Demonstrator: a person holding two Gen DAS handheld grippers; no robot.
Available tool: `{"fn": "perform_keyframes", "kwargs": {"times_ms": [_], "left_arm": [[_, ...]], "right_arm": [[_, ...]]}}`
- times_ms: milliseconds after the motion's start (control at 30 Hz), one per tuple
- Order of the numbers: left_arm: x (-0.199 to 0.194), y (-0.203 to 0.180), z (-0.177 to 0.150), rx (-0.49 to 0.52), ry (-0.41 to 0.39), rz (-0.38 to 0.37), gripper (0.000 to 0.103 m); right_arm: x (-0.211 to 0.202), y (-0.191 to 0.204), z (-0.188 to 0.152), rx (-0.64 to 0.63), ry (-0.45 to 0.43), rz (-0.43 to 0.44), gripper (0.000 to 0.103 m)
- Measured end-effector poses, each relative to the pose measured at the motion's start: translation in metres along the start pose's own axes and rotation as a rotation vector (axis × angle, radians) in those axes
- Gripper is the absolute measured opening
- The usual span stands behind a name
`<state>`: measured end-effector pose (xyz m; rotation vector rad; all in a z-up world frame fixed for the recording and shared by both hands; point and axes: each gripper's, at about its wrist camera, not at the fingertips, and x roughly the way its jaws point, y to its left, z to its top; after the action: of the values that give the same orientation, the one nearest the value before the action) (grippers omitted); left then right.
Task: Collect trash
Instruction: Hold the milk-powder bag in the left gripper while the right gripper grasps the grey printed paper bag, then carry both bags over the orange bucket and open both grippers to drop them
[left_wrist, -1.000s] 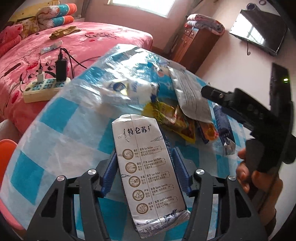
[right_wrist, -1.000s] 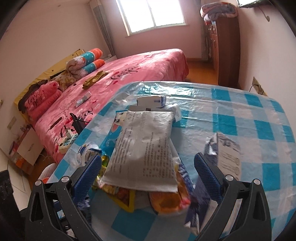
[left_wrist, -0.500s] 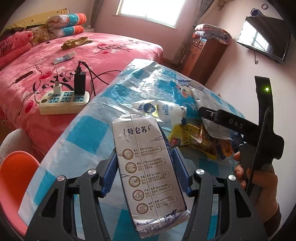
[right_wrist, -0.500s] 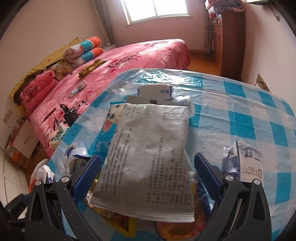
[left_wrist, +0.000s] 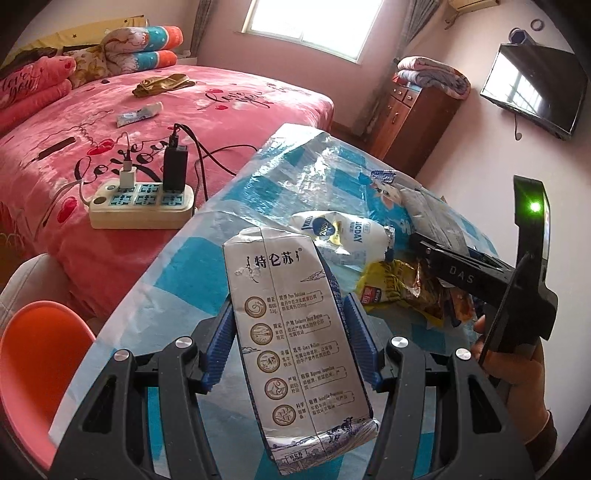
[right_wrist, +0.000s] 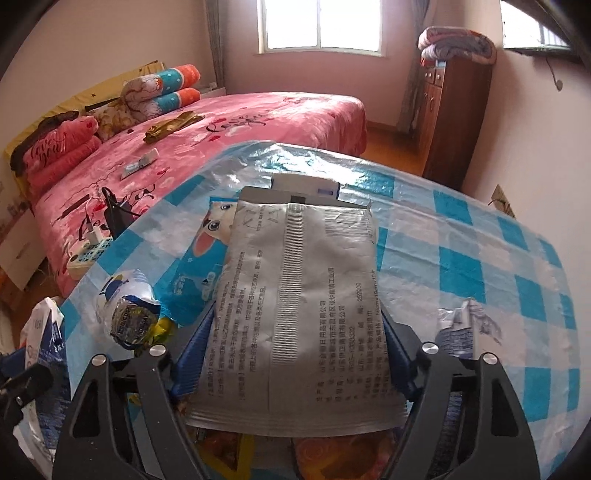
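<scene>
Left hand-held gripper (left_wrist: 290, 343): clamped on a milk carton (left_wrist: 295, 336), blue pads pressed to its two sides; the carton stands lengthwise between the fingers, its crumpled end nearest the camera.
Right hand-held gripper (right_wrist: 297, 354): its jaws have just been closing around a silver pouch (right_wrist: 299, 295); the blue pads sit at the pouch's two edges, and whether they press on it I cannot tell.
Silver pouch: lies flat on top of a heap of wrappers, printed side up, reaching forward from between the right fingers.
Heap ahead of the left hand-held gripper: a white drink pouch (left_wrist: 343, 232) just beyond the carton, a yellow snack wrapper (left_wrist: 391, 291) to its right.
Left of the right hand-held gripper: a blue cartoon packet (right_wrist: 207, 251) under the pouch's edge and a crumpled foil lid (right_wrist: 135, 321).
Right of the right hand-held gripper: a second flattened carton (right_wrist: 465, 325), just beside the right finger.
Tabletop (right_wrist: 480, 240): covered with a blue and white check plastic cloth.
Person's hand (left_wrist: 517, 373): holds the right tool's handle, at the right of the left wrist view.
Bed (left_wrist: 110, 122): pink, beyond the tabletop, with a power strip (left_wrist: 142, 201) at its near edge.
</scene>
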<state>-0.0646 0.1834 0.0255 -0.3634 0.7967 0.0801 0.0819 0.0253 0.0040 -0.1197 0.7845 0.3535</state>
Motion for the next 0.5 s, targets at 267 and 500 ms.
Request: {"fn": "perform_keyframes", "kwargs": {"times_ms": [267, 500], "left_arm": [[-0.012, 0.010, -0.003, -0.011, -0.016, 0.004, 0.059], [-0.028, 0.032, -0.004, -0.036, -0.042, 0.033, 0.059]], "right_arm": [[-0.023, 0.001, -0.005, 0.015, -0.040, -0.001, 0.072], [-0.056, 0.016, -0.009, 0.012, -0.088, 0.027, 0.071]]}}
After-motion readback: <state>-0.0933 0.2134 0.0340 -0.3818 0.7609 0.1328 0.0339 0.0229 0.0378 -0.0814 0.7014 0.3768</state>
